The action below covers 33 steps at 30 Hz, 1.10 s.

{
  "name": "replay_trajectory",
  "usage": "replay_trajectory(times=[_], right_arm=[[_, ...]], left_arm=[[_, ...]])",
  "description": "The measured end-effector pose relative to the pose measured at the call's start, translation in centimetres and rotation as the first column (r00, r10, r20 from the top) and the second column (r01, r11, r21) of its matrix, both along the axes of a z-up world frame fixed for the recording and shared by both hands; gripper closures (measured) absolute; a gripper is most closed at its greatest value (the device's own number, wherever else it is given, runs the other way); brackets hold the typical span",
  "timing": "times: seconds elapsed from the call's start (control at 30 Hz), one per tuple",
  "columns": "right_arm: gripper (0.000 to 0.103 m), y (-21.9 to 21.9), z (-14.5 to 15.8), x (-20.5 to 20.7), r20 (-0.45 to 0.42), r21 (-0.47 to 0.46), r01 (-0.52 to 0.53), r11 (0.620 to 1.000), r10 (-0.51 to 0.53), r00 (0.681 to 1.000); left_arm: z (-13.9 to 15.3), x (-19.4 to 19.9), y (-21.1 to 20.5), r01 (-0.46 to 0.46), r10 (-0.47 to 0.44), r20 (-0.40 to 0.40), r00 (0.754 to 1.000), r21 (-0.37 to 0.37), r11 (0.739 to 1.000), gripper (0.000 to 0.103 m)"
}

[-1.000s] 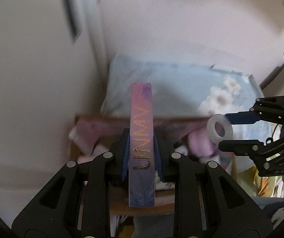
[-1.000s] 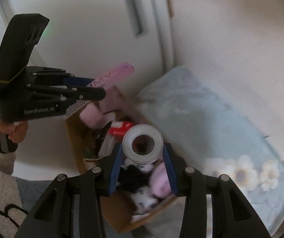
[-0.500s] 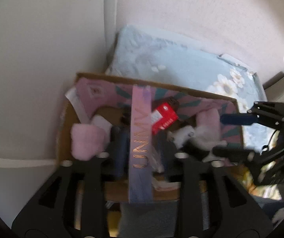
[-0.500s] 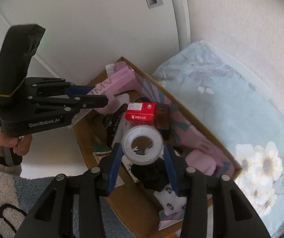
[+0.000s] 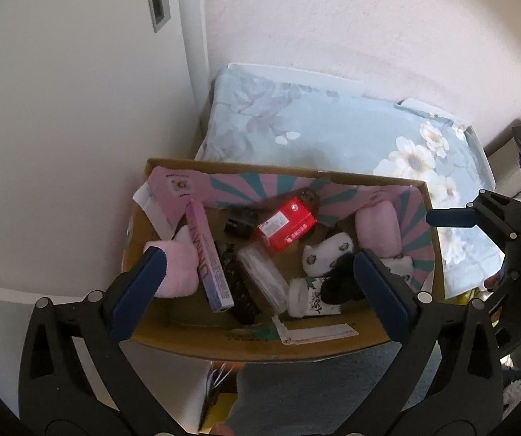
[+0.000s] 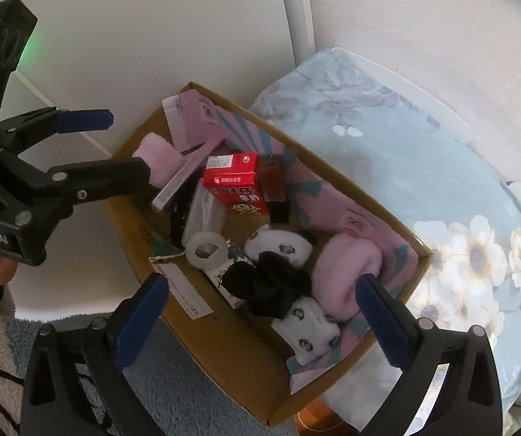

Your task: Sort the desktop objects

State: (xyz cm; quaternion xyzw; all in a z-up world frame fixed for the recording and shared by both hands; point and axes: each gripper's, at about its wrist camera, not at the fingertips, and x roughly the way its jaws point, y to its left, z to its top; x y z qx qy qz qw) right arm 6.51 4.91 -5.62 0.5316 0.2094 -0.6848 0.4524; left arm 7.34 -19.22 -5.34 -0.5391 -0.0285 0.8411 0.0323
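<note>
Hovering above the cardboard box (image 5: 333,348), both sets of jaws spread wide and gripping nothing: left gripper (image 5: 260,290) over its near wall, right gripper (image 6: 260,312) over its near corner. Lying inside, nearest first: tape roll (image 6: 205,249) beside a black scrunchie (image 6: 267,283), white patterned socks (image 6: 278,249), long pink-purple box (image 5: 208,258) leaning on a pink fluffy roll (image 5: 177,272). Resting farther in, red carton (image 5: 286,229) just beside a small dark bottle (image 6: 275,185). Stretching behind the box, floral blue bedding (image 5: 333,127) reaching the pale wall (image 5: 333,18).
</note>
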Motion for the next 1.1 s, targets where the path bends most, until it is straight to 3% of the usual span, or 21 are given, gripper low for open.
replay_trajectory(times=[0.27,0.53,0.67,0.83,1.0,1.1], right_arm=[[0.001,1.3,1.5,-0.1,-0.044,-0.007,0.091,0.996,-0.091,0.995],[0.001,5.3,5.6,-2.5,-0.103,-0.025,0.327,0.945,-0.328,0.939],[0.001,7.7,7.8,-3.4,-0.120,-0.038,0.441,0.897,-0.442,0.889],[0.001,10.6,10.2,-4.0,-0.156,-0.046,0.580,0.813,-0.579,0.800],[0.000,12.3,11.6,-3.9,-0.244,-0.048,0.666,0.745,-0.655,0.715],[0.000,13.1,11.7,-3.8,-0.249,-0.056,0.699,0.713,-0.688,0.681]], left_arm=[[1.8,-0.4,1.1,0.027,-0.027,-0.017,0.999,0.004,1.000,0.000],[6.4,-2.4,4.2,0.095,-0.102,-0.105,0.989,-0.070,0.993,0.000],[9.0,-3.7,6.0,0.120,-0.129,-0.149,0.980,-0.068,0.990,0.000],[11.9,-4.5,7.9,0.122,-0.132,-0.205,0.970,-0.060,0.991,0.000],[13.4,-5.1,8.7,0.111,-0.118,-0.236,0.965,-0.044,0.993,0.000],[13.2,-5.3,8.8,0.100,-0.103,-0.240,0.965,-0.026,0.995,0.000]])
